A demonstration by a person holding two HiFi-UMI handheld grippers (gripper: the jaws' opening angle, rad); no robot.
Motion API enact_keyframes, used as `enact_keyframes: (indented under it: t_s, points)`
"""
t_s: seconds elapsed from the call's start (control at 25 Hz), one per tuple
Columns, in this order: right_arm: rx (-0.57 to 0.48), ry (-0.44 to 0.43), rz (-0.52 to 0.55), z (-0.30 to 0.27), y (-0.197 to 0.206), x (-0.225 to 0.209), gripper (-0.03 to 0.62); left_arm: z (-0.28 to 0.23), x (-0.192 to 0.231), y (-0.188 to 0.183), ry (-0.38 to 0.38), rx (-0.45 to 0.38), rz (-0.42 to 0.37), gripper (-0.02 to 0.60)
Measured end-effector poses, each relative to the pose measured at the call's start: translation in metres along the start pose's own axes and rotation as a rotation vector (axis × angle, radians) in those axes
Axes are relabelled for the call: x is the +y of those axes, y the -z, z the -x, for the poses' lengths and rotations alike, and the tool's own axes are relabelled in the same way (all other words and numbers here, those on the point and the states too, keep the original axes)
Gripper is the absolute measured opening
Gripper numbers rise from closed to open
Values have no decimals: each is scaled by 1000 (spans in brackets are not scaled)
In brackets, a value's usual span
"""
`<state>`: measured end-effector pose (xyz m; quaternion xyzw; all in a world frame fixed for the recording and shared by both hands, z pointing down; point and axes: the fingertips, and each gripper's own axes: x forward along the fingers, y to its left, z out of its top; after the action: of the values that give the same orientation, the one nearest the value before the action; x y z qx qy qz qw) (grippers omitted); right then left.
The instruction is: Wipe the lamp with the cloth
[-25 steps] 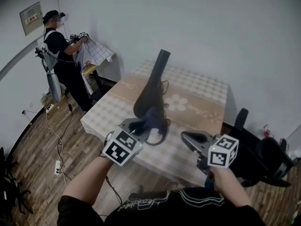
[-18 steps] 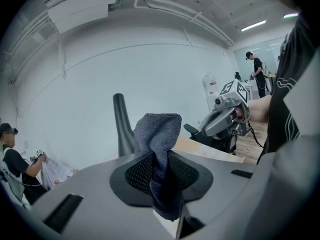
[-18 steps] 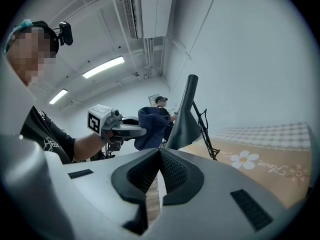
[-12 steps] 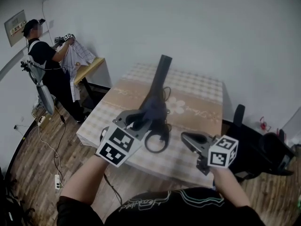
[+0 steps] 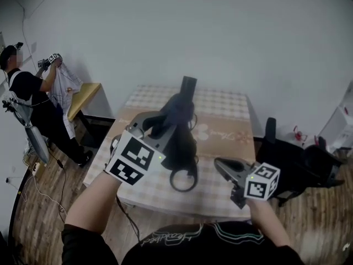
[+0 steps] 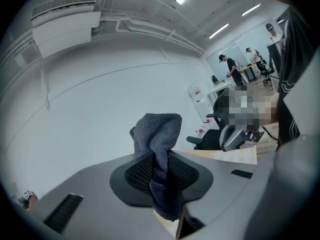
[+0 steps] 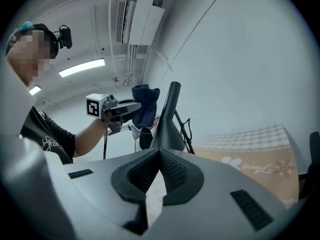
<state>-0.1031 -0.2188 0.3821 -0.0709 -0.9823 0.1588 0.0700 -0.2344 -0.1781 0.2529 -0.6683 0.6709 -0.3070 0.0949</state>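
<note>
Your cloth now sits high on the lamp, near its upper neck, up from mid-stem half a second ago. The lamp stands on the checked table. Your left gripper is clenched on the cloth, a pinch only its own view shows. Your right gripper, jaws together on nothing, hovers by the table's near edge; its view puts the cloth just beside the stem.

The lamp stands on the worktop. The cloth, in the left tongs, sits just left of it. The right tongs are nearer, to the right.
</note>
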Motion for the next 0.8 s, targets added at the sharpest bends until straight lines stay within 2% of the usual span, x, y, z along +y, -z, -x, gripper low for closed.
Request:
enact_keyframes:
  t_s: [0.36,0.6,0.8]
  points:
    - [-61,188,-53,1,16,-10,11,-37,53,-22,27,-92,-150,72]
    - [-65,297,-93,6,34,-7,11,-53,70,-41,27,-170,-285,72]
    - [-74,377,-104,17,37,-4,11,-69,72,-44,88,-189,-296,72]
